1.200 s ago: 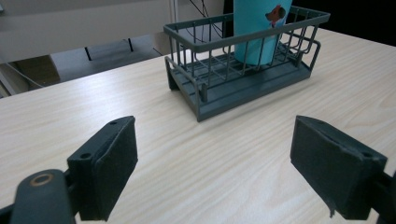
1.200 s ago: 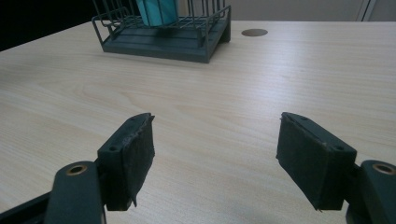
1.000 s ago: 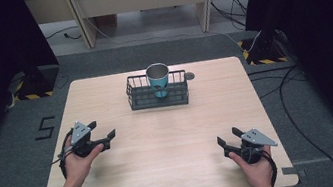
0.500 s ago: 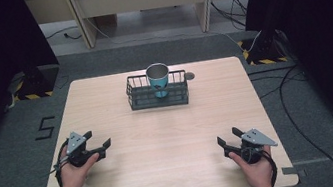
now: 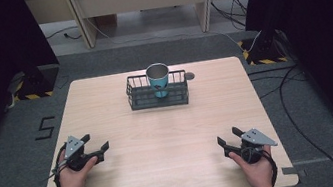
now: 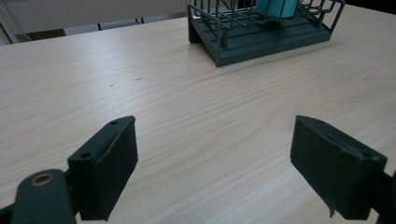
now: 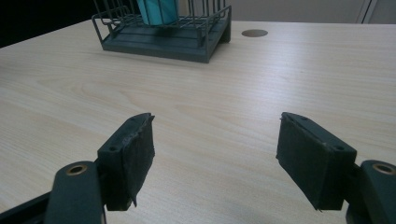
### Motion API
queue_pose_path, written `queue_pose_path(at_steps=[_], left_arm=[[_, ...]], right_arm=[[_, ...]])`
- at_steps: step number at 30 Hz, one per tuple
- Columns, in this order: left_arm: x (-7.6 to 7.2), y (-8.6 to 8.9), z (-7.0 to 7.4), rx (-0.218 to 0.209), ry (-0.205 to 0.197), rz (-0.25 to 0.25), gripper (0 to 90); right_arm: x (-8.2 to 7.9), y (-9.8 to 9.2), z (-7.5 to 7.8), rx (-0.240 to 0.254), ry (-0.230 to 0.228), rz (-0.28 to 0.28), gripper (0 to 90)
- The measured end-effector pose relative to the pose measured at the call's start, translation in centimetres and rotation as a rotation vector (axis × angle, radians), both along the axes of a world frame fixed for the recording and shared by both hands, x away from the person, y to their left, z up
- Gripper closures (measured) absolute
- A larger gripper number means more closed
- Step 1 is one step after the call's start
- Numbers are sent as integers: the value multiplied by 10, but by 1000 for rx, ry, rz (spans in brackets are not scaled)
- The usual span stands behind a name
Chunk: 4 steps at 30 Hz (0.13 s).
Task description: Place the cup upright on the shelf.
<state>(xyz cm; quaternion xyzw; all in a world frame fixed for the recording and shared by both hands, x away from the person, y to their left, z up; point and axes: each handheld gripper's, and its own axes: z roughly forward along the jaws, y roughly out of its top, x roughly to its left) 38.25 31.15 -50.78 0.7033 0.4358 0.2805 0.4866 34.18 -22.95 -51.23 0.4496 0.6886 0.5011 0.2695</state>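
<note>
On pale woodgrain table [image 5: 171, 133], dark wire rack [image 5: 158, 96], teal metal-rimmed cup [image 5: 158, 78]

Tongs [image 6: 215, 163] spread wide above bare table [image 6: 187, 112], wire rack [image 6: 266, 32] holding teal cup [image 6: 276, 7] beyond

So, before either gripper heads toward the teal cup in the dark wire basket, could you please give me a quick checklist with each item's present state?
1. Left gripper open, nothing between its jaws: ok.
2. Right gripper open, nothing between its jaws: ok.
3. Teal cup with a metal rim upright inside the dark wire basket: ok.
4. Light wooden table bare between both grippers and the basket: ok.
5. Cup has nothing inside: cannot tell.
6. Basket sits flat on the table, clear of the round hole beside it: ok.
</note>
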Motion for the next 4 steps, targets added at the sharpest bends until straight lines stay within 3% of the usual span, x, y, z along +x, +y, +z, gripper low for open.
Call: queue_pose_path(at_steps=[4], left_arm=[[0,1,0,-2,-5,5,144]], right_arm=[[0,-1,0,2,-4,-3,282]])
